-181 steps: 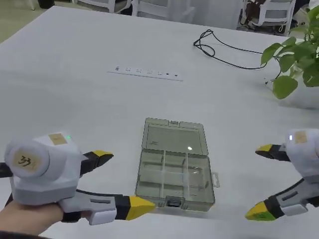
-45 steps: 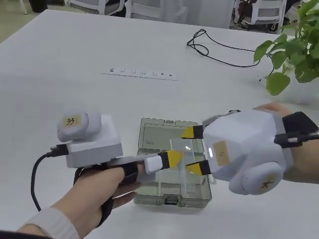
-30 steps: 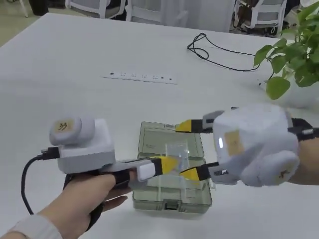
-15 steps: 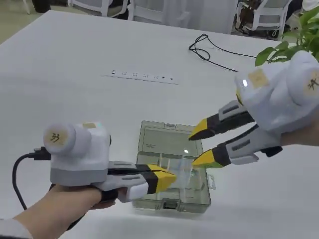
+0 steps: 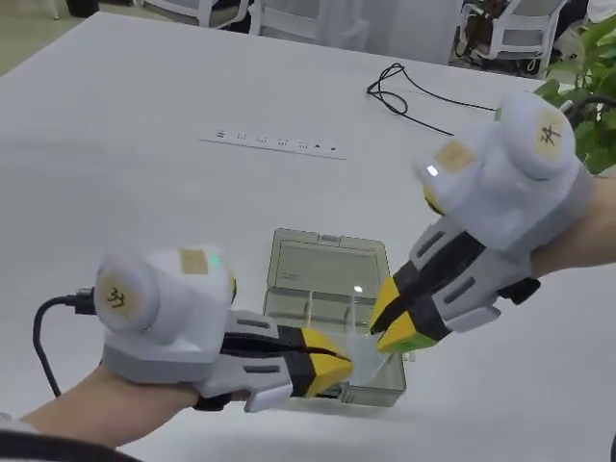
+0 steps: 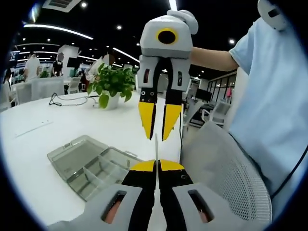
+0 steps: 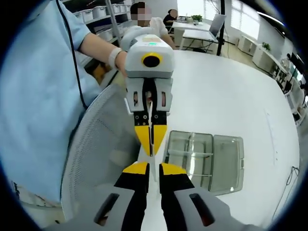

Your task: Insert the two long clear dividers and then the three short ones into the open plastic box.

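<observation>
Gripping a clear divider [image 6: 155,148] edge-on with the left gripper [image 5: 332,364], jaws pressed flat together on the sheet's near edge. Meeting it head-on with the right gripper [image 5: 393,329], jaws standing narrowly apart to either side of the sheet's far edge, contact with the sheet impossible to tell. Holding both grippers tip to tip in the air, the divider spanning the short gap between them, just above the front right corner of the plastic box [image 5: 327,258]. Angling the right gripper down and to the left from the upper right of the head view, and pointing the left gripper rightward from the lower left, with a hand [image 5: 106,414] underneath it. Leaving the box lying open on the white table [image 5: 144,106], lid folded flat on the far side, base on the near side, thin clear partitions [image 6: 98,166] standing inside the base and splitting it into compartments. Looking past the box in the head view to a power strip [image 5: 277,144] farther back on the table, a looped black cable [image 5: 423,96] beyond it to the right, and a plant [image 5: 589,91] at the right edge. Catching, in the two gripper views, a light blue shirt [image 6: 269,96] and a mesh chair [image 6: 216,163] just beside the table edge.
</observation>
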